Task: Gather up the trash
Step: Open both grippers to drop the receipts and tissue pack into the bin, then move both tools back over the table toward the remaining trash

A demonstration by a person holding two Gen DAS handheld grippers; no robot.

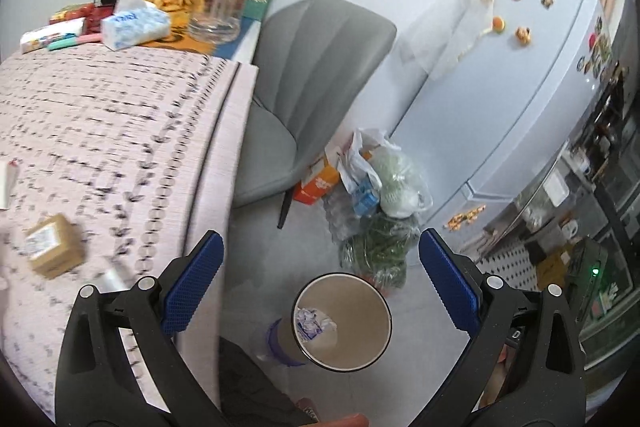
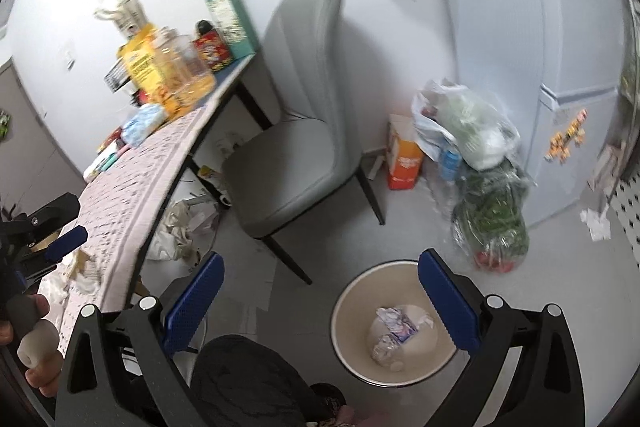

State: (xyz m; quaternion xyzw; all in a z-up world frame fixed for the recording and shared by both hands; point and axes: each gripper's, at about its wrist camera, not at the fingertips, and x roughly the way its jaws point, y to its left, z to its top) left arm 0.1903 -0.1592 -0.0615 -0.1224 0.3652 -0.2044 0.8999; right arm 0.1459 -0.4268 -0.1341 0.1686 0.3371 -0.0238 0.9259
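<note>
Nearest, both tongs spread wide and empty: left gripper (image 1: 320, 287) and right gripper (image 2: 320, 301), two in all, poised above one beige waste bin (image 2: 348, 301) on the floor by the table's near corner. Two or three crumpled wrappers (image 2: 394, 331) lying at the bin's bottom: light, soft, crushable, best pinched anywhere across the bulk. Farther, near the table's (image 1: 120, 115) front edge, one small cardboard box (image 1: 54, 245): light, stiff, likely best gripped across its flat sides.

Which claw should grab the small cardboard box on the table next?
Left. The left claw is open beside the table, with the cardboard box close by; the right claw hangs over the bin.
</note>
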